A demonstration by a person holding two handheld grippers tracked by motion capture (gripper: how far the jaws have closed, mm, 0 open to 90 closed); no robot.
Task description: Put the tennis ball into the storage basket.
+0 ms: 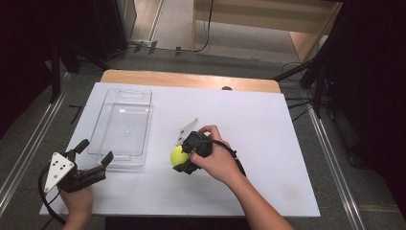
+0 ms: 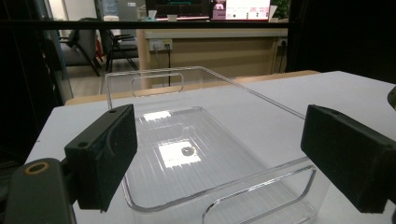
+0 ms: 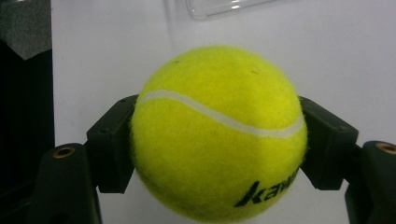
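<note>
A yellow-green tennis ball (image 1: 178, 155) (image 3: 219, 135) with black lettering is clamped between the two black jaws of my right gripper (image 1: 180, 162) (image 3: 219, 149), near the middle of the white table (image 1: 268, 124). I cannot tell whether the ball rests on the table or hangs just above it. A clear plastic tray (image 1: 103, 115) (image 2: 261, 93) lies empty at the left of the table. My left gripper (image 1: 97, 151) (image 2: 224, 158) stands open at the tray's near end, its jaws wide apart and pointing over the near handle with nothing between them.
The white board covers a wooden tabletop (image 1: 191, 79) whose far edge shows. Metal rails (image 1: 28, 143) run along both sides on the floor, and dark stands and cables (image 1: 311, 81) are at the back right.
</note>
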